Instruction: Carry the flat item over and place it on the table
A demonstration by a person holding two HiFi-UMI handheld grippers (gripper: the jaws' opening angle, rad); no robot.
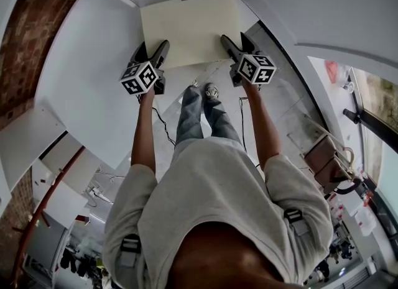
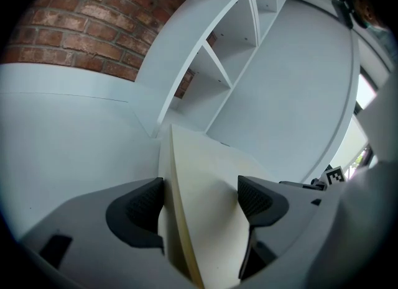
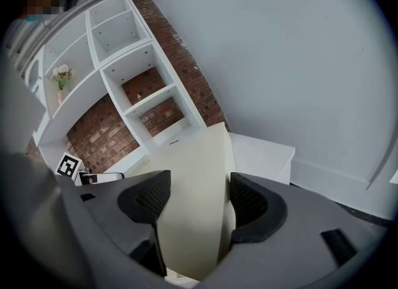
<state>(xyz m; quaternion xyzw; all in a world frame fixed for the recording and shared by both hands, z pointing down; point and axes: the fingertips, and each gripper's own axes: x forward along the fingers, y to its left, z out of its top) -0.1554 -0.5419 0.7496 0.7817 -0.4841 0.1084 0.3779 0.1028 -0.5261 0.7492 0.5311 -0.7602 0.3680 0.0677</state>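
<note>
A flat cream board (image 1: 189,27) hangs level in front of me, carried by both grippers at its near edge. My left gripper (image 1: 153,50) grips the board's near left corner, and my right gripper (image 1: 236,40) grips the near right corner. In the left gripper view the board (image 2: 208,213) runs edge-on between the two dark pads (image 2: 142,206) of the left gripper (image 2: 202,197). The right gripper view shows the board (image 3: 189,219) passing between the jaws of the right gripper (image 3: 199,197) in the same way. Both are shut on it.
A white open shelf unit (image 2: 217,64) stands against a brick wall (image 2: 81,27); one of its shelves holds a vase of flowers (image 3: 61,76). A low white table (image 3: 264,154) lies just beyond the board. My feet (image 1: 202,90) and cables (image 1: 163,123) are on the floor below.
</note>
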